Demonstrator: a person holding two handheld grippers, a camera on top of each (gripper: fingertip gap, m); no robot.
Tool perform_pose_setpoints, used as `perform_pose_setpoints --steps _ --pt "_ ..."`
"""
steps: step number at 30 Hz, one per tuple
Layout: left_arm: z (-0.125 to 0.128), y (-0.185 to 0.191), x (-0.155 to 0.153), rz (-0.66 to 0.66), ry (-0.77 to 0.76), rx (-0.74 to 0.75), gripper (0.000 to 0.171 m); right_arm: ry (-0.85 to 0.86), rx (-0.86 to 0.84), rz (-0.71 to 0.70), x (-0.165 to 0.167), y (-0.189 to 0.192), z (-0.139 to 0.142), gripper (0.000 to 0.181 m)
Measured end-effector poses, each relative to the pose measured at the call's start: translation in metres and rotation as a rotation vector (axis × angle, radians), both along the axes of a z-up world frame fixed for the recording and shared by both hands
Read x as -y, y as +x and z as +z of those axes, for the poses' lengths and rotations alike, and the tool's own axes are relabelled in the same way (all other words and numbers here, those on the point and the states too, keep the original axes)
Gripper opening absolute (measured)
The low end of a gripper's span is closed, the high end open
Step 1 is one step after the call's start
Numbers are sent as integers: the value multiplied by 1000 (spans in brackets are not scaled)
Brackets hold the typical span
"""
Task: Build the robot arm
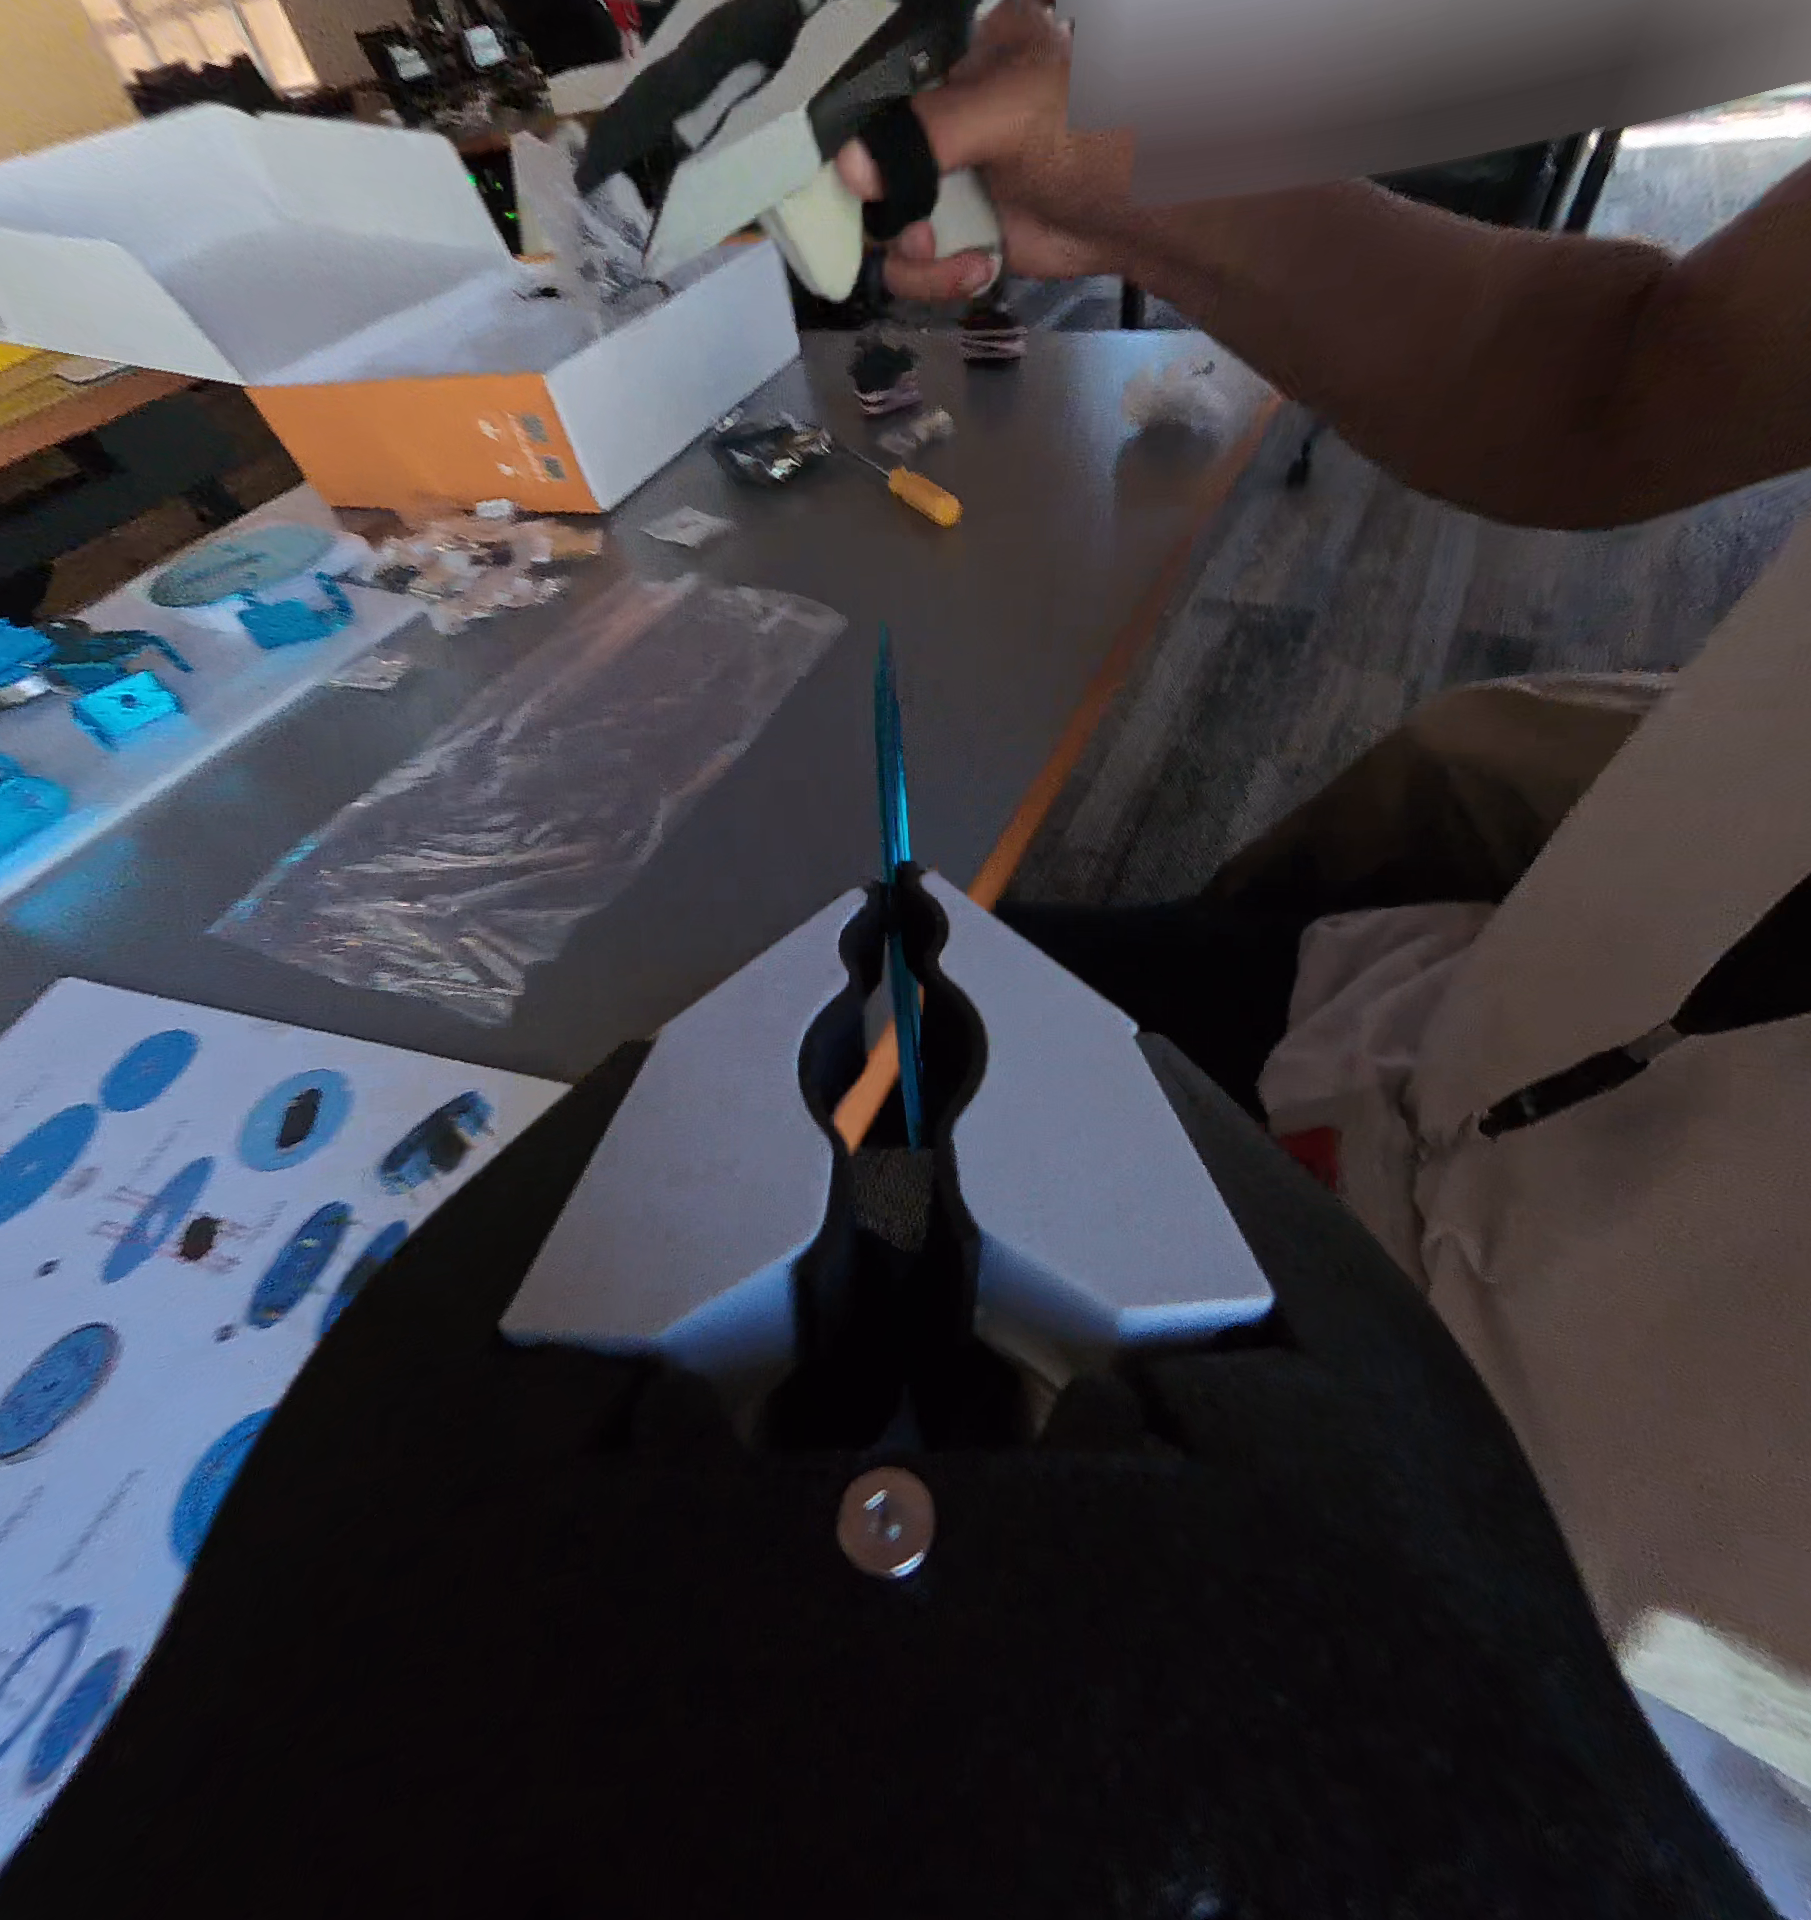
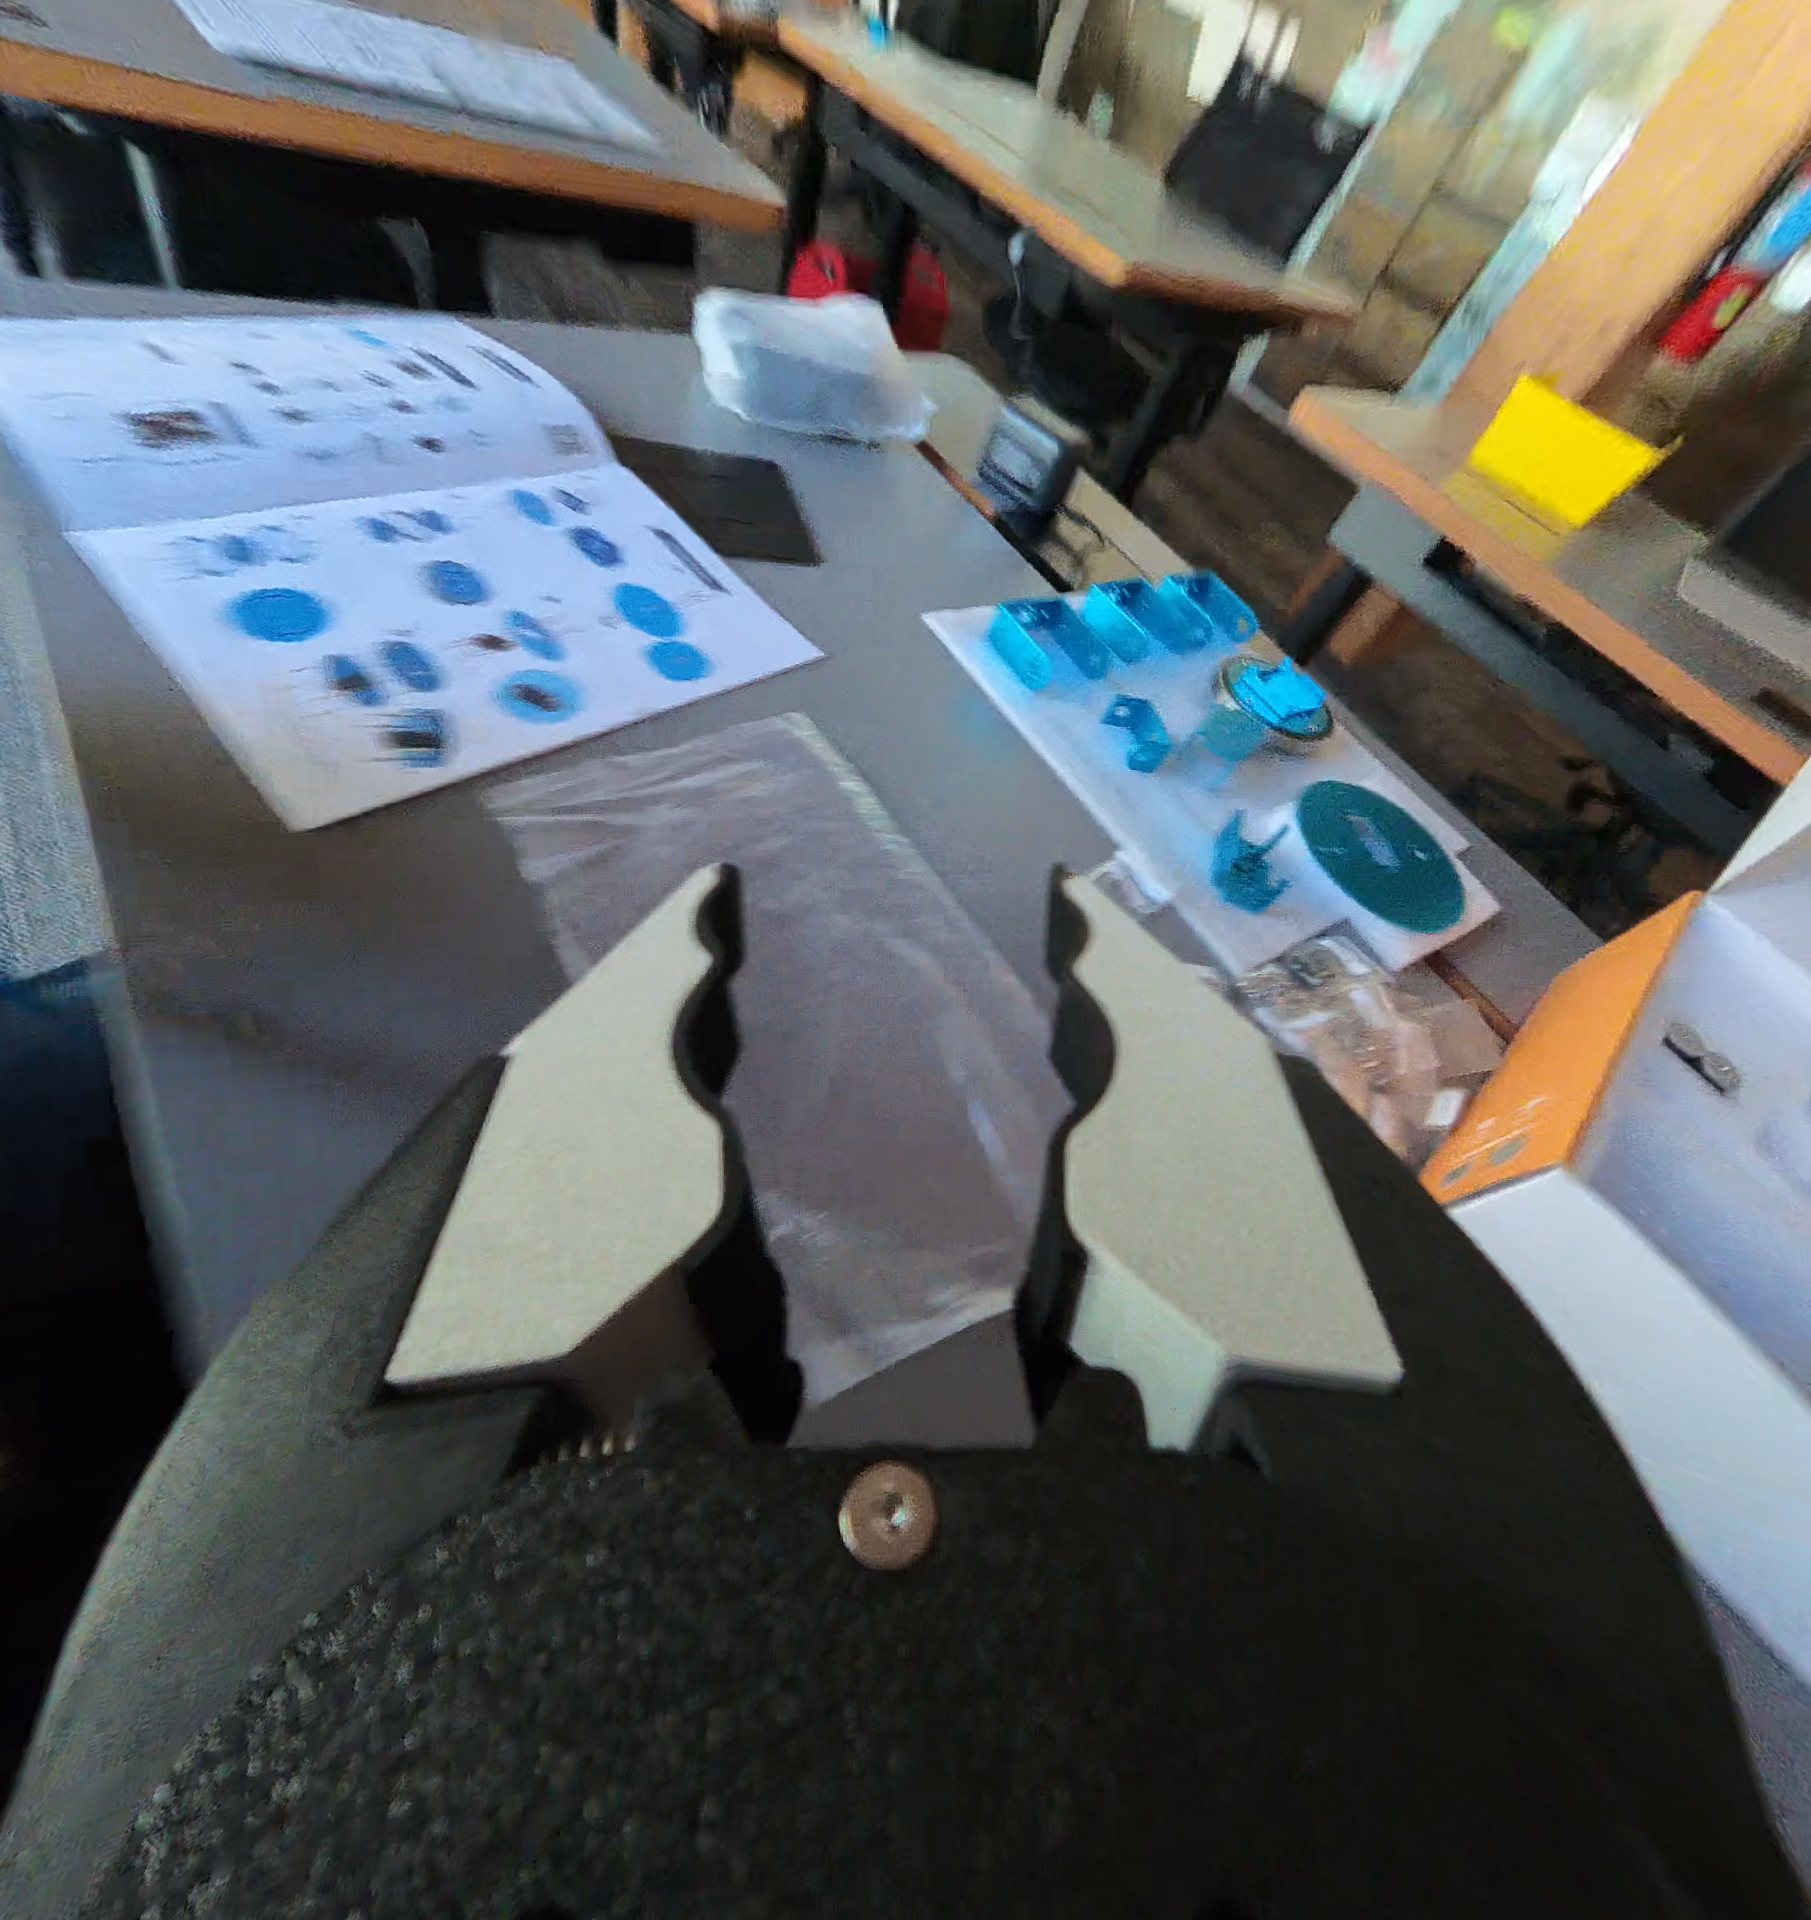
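Left hand-held gripper (image 1: 899,894) clamps a thin blue plate (image 1: 888,758) edge-on; right hand-held gripper (image 2: 890,914) hangs released above the plastic bag (image 2: 828,935).

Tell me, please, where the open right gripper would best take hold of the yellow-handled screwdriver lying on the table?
Probably the yellow handle, from above, jaws across its width. The screwdriver lies flat on the table, and its metal shaft looks too thin to pinch.

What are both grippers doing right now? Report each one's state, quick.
Left gripper: shut on a thin blue plate, held edge-on above the table.
Right gripper: open, empty, over a clear plastic bag.
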State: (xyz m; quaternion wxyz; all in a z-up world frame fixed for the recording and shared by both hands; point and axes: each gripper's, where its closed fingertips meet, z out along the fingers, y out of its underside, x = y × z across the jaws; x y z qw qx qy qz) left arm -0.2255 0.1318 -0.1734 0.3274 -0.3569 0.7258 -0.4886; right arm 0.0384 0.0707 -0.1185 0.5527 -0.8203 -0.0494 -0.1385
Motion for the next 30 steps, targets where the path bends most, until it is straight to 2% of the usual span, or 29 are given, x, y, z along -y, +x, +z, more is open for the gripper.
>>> perform_pose_setpoints --steps 2,6,8,10,12,14,16,17,22,25,27,30 --pt "17 9 -24 24 -41 33 2 -96 -1 -53 -43 67 -3 69" --pt "35 27 -65 44 -128 53 1 -355 38 -68 -122 211 -52 61" --pt "37 36 -83 63 -139 53 1 -527 83 -55 -143 273 -84 61" --pt "38 43 -100 78 -151 46 1 -630 126 12 -161 306 -110 59" --pt "40 51 -114 89 -178 43 1 -684 163 111 -176 311 -132 52" --pt "44 58 -127 100 -225 44 1 -747 326 130 -183 322 -154 53" --pt "47 65 -139 109 -271 49 1 -733 441 142 -190 324 -167 46" --pt "48 69 -144 114 -294 49 1 -709 473 152 -192 321 -168 38" --pt "47 85 -154 84 -394 24 1 -641 467 107 -194 322 -165 35" --pt "47 91 -153 63 -424 7 1 -597 501 138 -199 313 -150 24" --pt "48 92 -151 61 -426 6 1 -610 482 142 -202 315 -149 26" --pt "49 91 -146 66 -412 11 1 -674 503 135 -200 325 -162 33"
